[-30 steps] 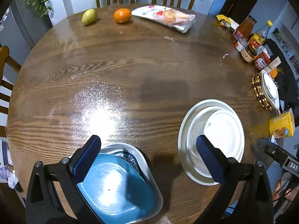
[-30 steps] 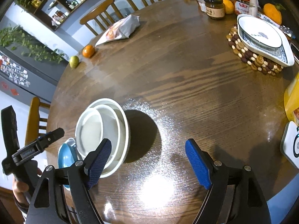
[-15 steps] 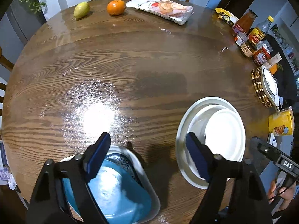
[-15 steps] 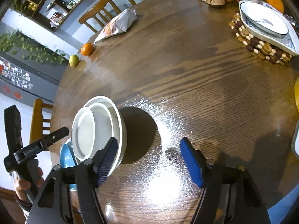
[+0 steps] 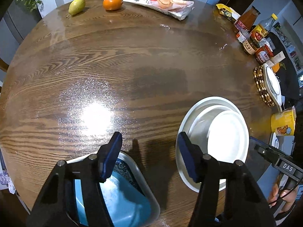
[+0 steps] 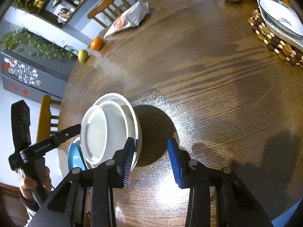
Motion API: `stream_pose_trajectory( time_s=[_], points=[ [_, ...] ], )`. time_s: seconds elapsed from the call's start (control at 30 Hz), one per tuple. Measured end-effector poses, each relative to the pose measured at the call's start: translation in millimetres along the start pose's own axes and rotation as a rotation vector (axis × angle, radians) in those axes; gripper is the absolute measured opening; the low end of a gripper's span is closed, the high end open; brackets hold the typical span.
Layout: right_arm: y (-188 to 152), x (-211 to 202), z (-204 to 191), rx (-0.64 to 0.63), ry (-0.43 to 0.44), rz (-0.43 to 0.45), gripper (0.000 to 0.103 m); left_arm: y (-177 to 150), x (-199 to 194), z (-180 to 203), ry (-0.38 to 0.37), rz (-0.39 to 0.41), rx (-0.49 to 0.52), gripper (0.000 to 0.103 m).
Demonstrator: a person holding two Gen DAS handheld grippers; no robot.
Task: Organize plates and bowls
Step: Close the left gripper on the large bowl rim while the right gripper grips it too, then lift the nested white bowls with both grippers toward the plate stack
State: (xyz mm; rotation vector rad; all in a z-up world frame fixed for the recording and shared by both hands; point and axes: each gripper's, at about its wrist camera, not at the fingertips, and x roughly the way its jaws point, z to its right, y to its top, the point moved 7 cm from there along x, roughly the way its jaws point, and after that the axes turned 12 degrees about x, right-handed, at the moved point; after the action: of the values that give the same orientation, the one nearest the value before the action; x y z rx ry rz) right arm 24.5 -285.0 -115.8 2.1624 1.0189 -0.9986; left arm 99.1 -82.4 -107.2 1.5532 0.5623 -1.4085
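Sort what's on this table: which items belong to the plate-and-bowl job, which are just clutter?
Job: white bowl stack; blue plate in grey dish; patterned dish on beaded trivet.

Clutter: pear, orange, snack bag, sauce jars, yellow cup.

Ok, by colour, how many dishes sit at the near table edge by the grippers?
White round nested dishes: 3
Blue dish: 1
Pale square dish with blue pattern: 1
Total: 5

Both handheld grippers have matte black angular frames with silver round screws at the pivots and ribbed blue finger pads [image 6: 127, 161]. White letters "DAS" [image 5: 287, 168] mark one handle.
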Motion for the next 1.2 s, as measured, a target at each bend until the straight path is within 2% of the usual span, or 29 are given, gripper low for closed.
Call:
stream_pose_trajectory(
  time_s=[0.03,0.43,0.63,0.73,0.93,1.0,1.2],
  points=[
    [-1,1,-2,-0.007,0.002,-0.007,0.034,0,0,0,-0.003,-0.002,0.002,0.059],
    [-2,9,-7,-0.030,-0.040,-0.017,0.034,-4,15,12,0.044,-0.057,0.092,0.058],
    [-2,15,-7,-0.037,-0.054,-0.023,0.034,-4,18,13,0.048,-0.050,0.092,0.055],
    [-3,16,-9,-0.058,-0.073,-0.014,0.032,-6,17,17,0.044,-0.034,0.096,0.045],
    [-5,15,-15,-0.092,-0.077,-0.001,0.018,-6,14,25,0.070,0.005,0.110,0.031],
    [-5,15,-18,-0.100,-0.079,0.005,0.015,-6,14,29,0.077,0.014,0.116,0.022],
    [-6,15,-21,-0.109,-0.081,0.014,0.014,-4,15,38,0.111,0.046,0.138,0.006]
  ],
)
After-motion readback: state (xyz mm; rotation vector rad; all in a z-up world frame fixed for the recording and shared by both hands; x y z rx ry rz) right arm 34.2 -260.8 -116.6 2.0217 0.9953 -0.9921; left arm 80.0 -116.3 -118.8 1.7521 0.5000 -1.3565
